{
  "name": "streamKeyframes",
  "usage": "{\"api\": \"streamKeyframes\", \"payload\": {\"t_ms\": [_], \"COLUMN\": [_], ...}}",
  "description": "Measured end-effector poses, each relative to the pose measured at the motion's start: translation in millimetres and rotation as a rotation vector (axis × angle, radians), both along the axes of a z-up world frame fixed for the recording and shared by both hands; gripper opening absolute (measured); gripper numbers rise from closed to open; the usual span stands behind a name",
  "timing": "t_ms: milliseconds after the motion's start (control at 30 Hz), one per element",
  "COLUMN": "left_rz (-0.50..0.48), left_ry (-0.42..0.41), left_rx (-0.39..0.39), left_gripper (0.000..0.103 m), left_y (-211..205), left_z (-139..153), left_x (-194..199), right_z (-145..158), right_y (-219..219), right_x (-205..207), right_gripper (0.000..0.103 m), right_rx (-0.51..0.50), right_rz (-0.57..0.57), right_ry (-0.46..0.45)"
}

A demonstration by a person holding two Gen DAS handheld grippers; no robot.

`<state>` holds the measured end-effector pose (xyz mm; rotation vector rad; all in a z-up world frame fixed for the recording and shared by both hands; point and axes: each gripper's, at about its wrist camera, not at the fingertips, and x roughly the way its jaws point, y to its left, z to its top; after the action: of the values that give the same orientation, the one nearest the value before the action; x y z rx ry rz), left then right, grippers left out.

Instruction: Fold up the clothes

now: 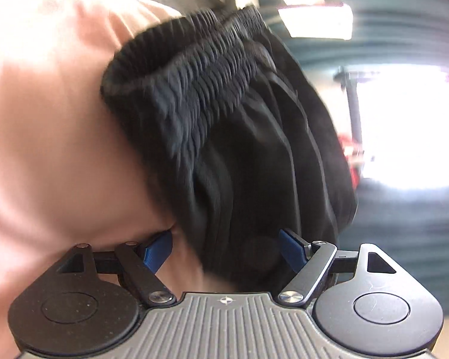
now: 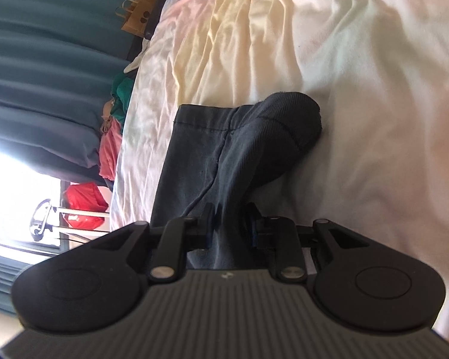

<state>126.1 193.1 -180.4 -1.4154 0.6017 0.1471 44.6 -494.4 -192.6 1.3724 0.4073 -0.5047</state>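
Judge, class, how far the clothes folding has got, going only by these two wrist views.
Done: nothing looks neatly folded yet. In hand: the right gripper is shut on the dark garment, which trails onto the bed sheet. The left gripper is open, with black fabric and its ribbed waistband bunched between its fingers. Left: probably gripping, flattening and folding.

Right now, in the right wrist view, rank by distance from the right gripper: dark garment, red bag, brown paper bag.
1. Dark garment: clamped in the right gripper.
2. Red bag: left, beside the bed.
3. Brown paper bag: far upper left.
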Motion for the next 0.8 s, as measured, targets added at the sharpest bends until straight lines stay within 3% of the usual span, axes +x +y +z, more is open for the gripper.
{"api": "streamKeyframes", "payload": {"t_ms": [33,100,133,200,267,400,467,533,667,733,800], "left_rz": [0.011,0.030,0.039,0.036,0.041,0.056,0.038,0.006,-0.039,-0.056,-0.077], "left_ry": [0.002,0.016,0.023,0.051,0.050,-0.022,-0.063,-0.086,-0.132,-0.127,-0.099], "left_rx": [0.005,0.023,0.032,0.045,0.076,0.206,0.244,0.232,0.268,0.260,0.276], "left_gripper": [0.074,0.054,0.046,0.016,0.012,0.009,0.008,0.008,0.008,0.008,0.008], "left_y": [3.0,9.1,12.1,17.6,26.7,52.7,68.0,83.1,98.8,102.6,106.3], "left_z": [0.4,1.1,1.4,2.0,12.8,68.5,101.0,124.2,152.6,149.5,140.6], "left_x": [2.6,6.9,9.0,11.9,10.5,7.0,6.8,1.8,-16.7,-31.1,-42.7], "right_z": [-0.5,0.8,1.3,2.7,8.5,49.3,80.0,115.1,172.2,174.8,156.6], "right_y": [-3.2,-9.6,-12.8,-18.4,-22.4,-30.4,-39.0,-43.7,-48.6,-52.7,-58.4], "right_x": [2.1,7.1,9.5,13.3,18.0,46.6,61.1,67.0,55.5,31.3,2.6], "right_gripper": [0.025,0.024,0.017,0.011,0.009,0.008,0.008,0.008,0.008,0.008,0.008], "right_rx": [-0.012,-0.057,-0.075,-0.080,-0.087,-0.214,-0.248,-0.298,-0.440,-0.499,-0.497], "right_rz": [0.006,0.021,0.026,0.021,0.011,0.060,0.074,0.084,0.075,0.066,0.081], "right_ry": [0.001,0.011,0.018,0.038,0.050,0.095,0.036,-0.044,-0.188,-0.180,-0.145]}}
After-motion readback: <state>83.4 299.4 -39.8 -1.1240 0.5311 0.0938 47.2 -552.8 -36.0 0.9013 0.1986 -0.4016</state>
